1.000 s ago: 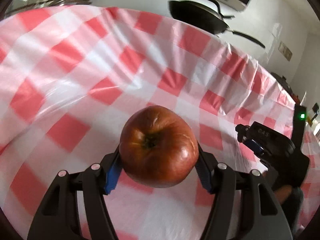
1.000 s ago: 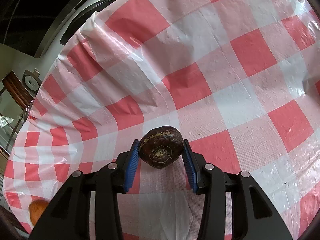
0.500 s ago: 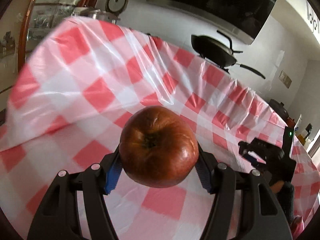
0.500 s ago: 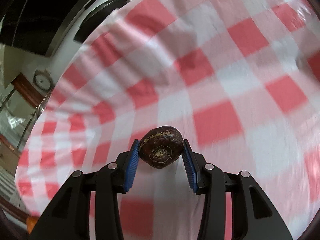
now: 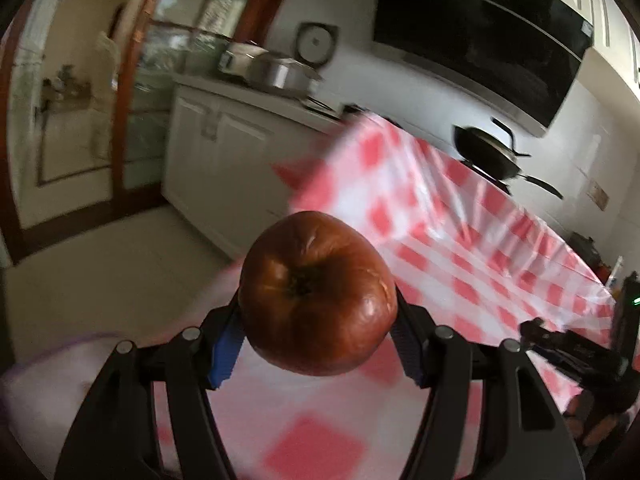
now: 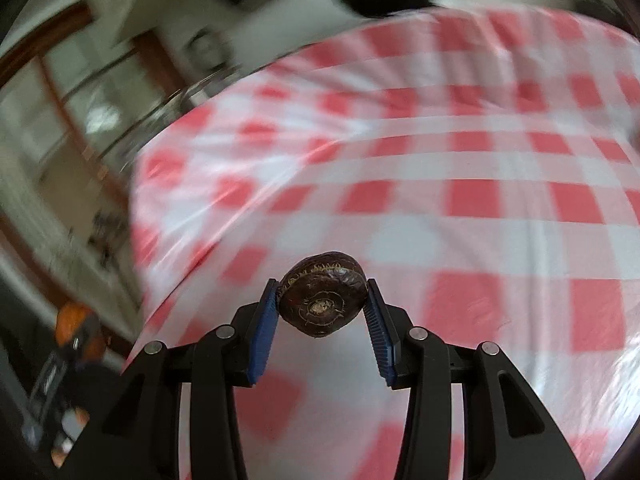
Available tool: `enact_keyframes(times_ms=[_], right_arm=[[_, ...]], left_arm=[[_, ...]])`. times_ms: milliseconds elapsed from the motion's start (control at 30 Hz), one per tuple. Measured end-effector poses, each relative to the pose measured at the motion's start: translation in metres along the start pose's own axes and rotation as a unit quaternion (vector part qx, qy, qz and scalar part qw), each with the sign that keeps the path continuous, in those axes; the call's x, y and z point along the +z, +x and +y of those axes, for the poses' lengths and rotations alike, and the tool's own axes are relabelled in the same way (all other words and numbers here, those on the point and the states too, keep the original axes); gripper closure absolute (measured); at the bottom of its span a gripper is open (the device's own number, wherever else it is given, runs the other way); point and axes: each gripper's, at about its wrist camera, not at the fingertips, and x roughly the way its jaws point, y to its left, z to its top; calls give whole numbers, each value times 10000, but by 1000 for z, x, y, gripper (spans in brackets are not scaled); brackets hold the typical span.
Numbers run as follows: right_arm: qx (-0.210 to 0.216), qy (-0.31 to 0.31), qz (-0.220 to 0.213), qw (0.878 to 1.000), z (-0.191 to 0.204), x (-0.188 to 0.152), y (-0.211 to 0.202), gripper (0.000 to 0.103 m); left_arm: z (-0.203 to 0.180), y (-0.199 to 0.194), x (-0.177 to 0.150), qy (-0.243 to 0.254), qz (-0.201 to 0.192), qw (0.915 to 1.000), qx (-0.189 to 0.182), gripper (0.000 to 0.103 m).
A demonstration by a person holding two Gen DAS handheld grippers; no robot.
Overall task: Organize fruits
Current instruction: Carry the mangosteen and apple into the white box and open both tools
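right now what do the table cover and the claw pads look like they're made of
Table cover: looks like thin plastic film, glossy; it shows sheen streaks and creases, with a printed red-and-white check. Pads on the right claw: blue, matte, ribbed, probably rubber or soft plastic, though that's uncertain.

Red-and-white checked tablecloth [image 5: 460, 240] sweeps across the right and lower frame, draped over the table edge. Upper right, a black frying pan [image 5: 490, 154] sits beyond the cloth, under a dark range hood [image 5: 480, 40]. Upper centre, steel pots [image 5: 276, 72] on the counter above white cabinets [image 5: 216, 160]. Far left, a wood-framed glass door [image 5: 132, 100] and pale floor [image 5: 100, 272], all blurred.
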Motion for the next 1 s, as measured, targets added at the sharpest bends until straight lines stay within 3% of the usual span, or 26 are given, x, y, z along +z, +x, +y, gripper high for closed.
enact_keyframes(times_ms=[200,400,567,800,900,1000], right_arm=[[606,-1200,228,9907,97,-29,-6,61],[1077,-2155,601,9687,169,-73,-2,60],[1373,-2984,1128,9378,218,-126,13,61],[1682,-4186,1639,8773,266,-204,27,60],[1565,-4319,1968,8662,271,-227,45,61],[1303,-4383,2388,8567,268,-250,74,61]], left_arm=[[73,-41,-5,-18,-115,9981,605,38],[137,-56,-20,-265,115,9933,1123,38],[176,-53,-39,-380,431,9879,1444,38],[201,-35,-74,-236,1181,9803,1565,38],[198,-32,-94,-8,1600,9758,1492,38],[187,-28,-117,371,2100,9661,1457,38]])
